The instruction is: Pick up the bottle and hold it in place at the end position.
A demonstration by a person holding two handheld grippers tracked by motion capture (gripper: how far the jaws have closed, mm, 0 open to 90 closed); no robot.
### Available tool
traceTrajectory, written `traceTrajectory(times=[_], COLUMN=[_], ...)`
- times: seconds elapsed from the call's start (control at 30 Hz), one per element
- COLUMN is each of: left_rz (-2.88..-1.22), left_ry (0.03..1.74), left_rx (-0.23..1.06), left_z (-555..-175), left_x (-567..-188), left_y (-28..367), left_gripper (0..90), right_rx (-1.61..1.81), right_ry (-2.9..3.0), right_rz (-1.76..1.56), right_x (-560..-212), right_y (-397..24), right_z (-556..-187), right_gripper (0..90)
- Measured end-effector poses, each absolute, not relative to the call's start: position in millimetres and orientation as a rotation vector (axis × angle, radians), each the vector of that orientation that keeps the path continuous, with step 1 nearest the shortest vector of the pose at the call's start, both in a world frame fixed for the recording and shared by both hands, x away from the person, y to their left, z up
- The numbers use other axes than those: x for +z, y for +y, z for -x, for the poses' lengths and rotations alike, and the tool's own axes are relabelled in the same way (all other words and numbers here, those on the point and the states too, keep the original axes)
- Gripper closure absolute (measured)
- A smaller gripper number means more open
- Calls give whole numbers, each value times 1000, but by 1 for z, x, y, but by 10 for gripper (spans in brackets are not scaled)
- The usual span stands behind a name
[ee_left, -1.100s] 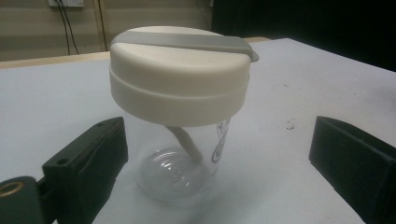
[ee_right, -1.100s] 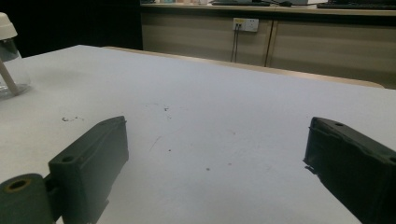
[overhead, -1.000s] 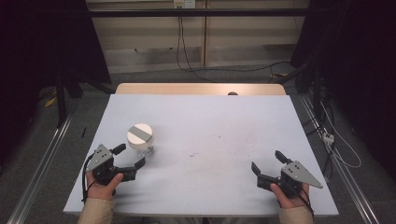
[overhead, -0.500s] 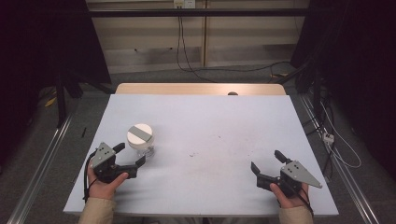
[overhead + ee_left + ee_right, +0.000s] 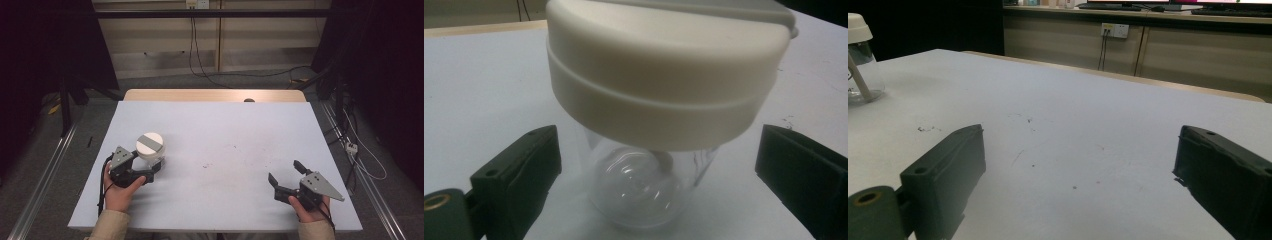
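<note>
A clear jar (image 5: pixel 150 146) with a wide white lid crossed by a grey stripe stands upright on the left of the pale table (image 5: pixel 235 125). My left gripper (image 5: pixel 152 163) is open right at it. In the left gripper view the jar (image 5: pixel 664 85) looms between the two black jaws of that gripper (image 5: pixel 656 147), with a gap on each side. Something pale and crumpled lies inside the jar. My right gripper (image 5: pixel 286 173) rests open at the front right, with bare table between its jaws (image 5: pixel 1078 150). From there the jar (image 5: pixel 860 55) shows far off to the left.
A wooden strip (image 5: pixel 215 95) borders the table's far edge. Faint dark specks (image 5: pixel 207 164) mark the middle of the surface. Cables (image 5: pixel 195 55) hang from a wall socket beyond, and metal rails (image 5: pixel 45 175) run along the floor on both sides.
My left gripper has slid forward so that the jar now stands between its open jaws. The right gripper has stayed in place.
</note>
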State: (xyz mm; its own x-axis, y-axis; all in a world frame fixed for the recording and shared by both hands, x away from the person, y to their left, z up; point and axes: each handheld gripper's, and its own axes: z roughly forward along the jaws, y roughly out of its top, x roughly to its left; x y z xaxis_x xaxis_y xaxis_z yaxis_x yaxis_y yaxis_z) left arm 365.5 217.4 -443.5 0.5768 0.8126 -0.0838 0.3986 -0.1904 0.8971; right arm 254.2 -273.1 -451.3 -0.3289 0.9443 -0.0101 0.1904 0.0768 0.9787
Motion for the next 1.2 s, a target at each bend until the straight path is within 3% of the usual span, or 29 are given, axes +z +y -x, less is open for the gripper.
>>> traceTrajectory(times=[0.73, 1.2], left_rz=[-1767, -1764], left_ry=[1009, 966], left_rx=[564, 624], left_z=[-390, -396], left_x=[-452, -452], left_y=[198, 191], left_gripper=[63, 177], right_rx=[1314, 1314], right_ry=[1627, 1617], right_rz=[-1145, -1146], right_x=[-451, -450], right_y=[-274, -276], right_z=[-255, -255], right_gripper=[61, 62])
